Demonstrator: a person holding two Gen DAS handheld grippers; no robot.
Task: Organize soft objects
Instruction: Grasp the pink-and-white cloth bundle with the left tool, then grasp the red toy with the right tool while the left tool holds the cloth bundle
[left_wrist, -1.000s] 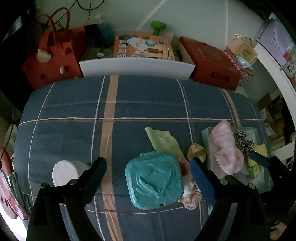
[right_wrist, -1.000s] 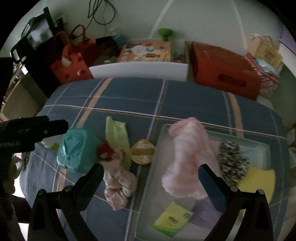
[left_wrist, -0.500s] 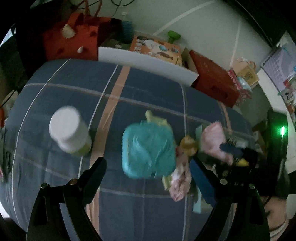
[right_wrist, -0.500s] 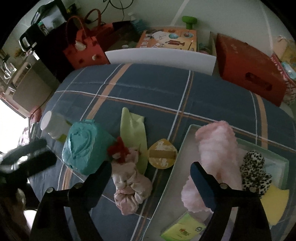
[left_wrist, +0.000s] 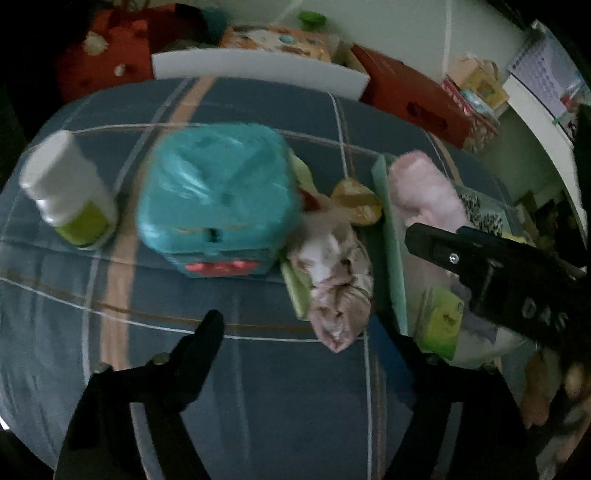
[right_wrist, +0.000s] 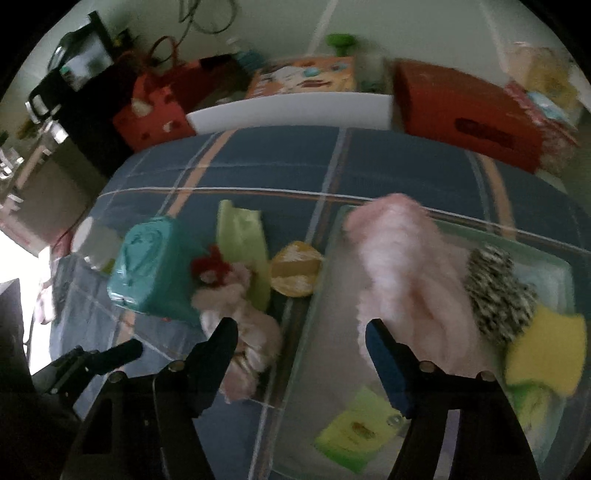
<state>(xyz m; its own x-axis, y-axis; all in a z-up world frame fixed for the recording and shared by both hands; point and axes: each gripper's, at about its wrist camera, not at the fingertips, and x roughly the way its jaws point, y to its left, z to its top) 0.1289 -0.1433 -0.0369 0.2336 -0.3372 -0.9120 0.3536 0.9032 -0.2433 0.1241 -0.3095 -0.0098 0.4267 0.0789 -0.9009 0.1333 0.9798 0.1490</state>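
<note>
A crumpled pink cloth (left_wrist: 336, 280) (right_wrist: 243, 325) lies on the blue plaid bedcover, beside a clear tray (left_wrist: 391, 236) (right_wrist: 306, 314). The tray holds a fluffy pink piece (right_wrist: 406, 266), a leopard-print piece (right_wrist: 495, 288), a yellow sponge (right_wrist: 546, 347) and a green packet (right_wrist: 354, 432). My left gripper (left_wrist: 306, 332) hovers with its jaws closing; the cloth's near end lies just ahead of the gap, untouched. My right gripper (right_wrist: 300, 325) hangs over the tray's left rim, jaws closing on nothing. In the left wrist view it reaches over the tray (left_wrist: 480, 258).
A teal box (left_wrist: 218, 195) (right_wrist: 151, 266) and a white bottle (left_wrist: 66, 188) stand left of the cloth. A light green cloth (right_wrist: 242, 240) and a round yellow item (left_wrist: 356, 201) (right_wrist: 295, 269) lie between the box and the tray. Red bags and boxes crowd the floor beyond the bed.
My left gripper has sunk and shifted right, from over the teal box towards the crumpled cloth. Both grippers' jaws have narrowed. The right gripper has dropped slightly nearer the tray.
</note>
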